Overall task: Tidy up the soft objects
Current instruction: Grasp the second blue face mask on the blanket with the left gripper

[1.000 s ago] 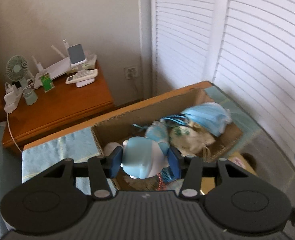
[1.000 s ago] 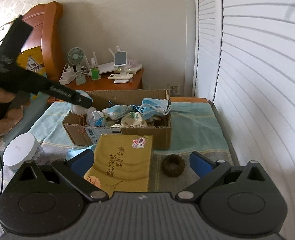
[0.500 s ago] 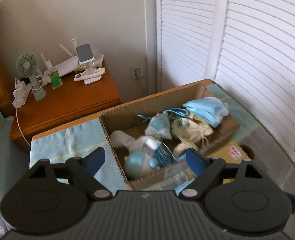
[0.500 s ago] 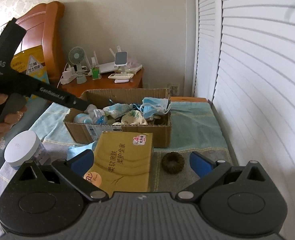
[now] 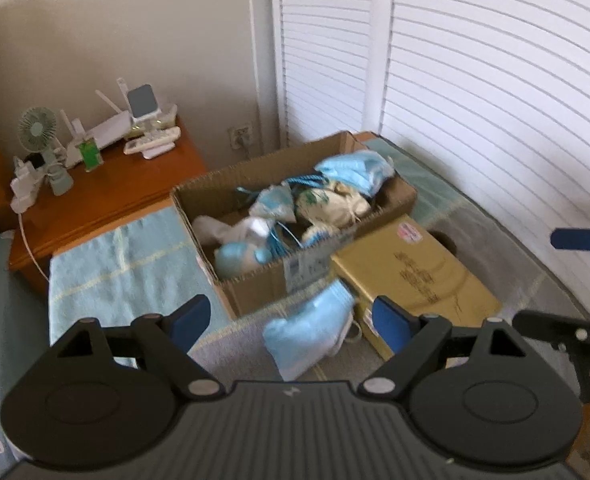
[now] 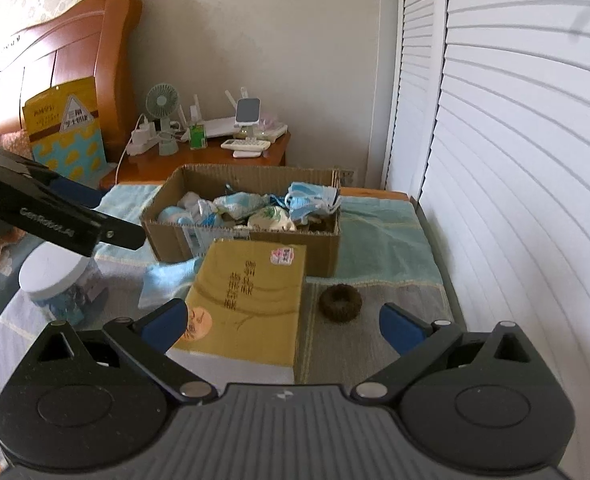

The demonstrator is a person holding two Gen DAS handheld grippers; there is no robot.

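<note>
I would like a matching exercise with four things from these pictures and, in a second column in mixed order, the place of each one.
Things:
1. pile of face masks
2. brown hair tie
3. white-lidded jar
4. small fan

Places:
A. on the wooden nightstand
B. inside the cardboard box
C. on the cloth, right of the yellow tissue pack
D. on the cloth, left of the yellow tissue pack

Pairs: 1-B, 2-C, 3-D, 4-A

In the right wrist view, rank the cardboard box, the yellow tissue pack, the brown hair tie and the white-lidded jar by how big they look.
1. Cardboard box and yellow tissue pack: look alike; the pack lies nearer the camera, so unranked.
2. White-lidded jar.
3. Brown hair tie.
</note>
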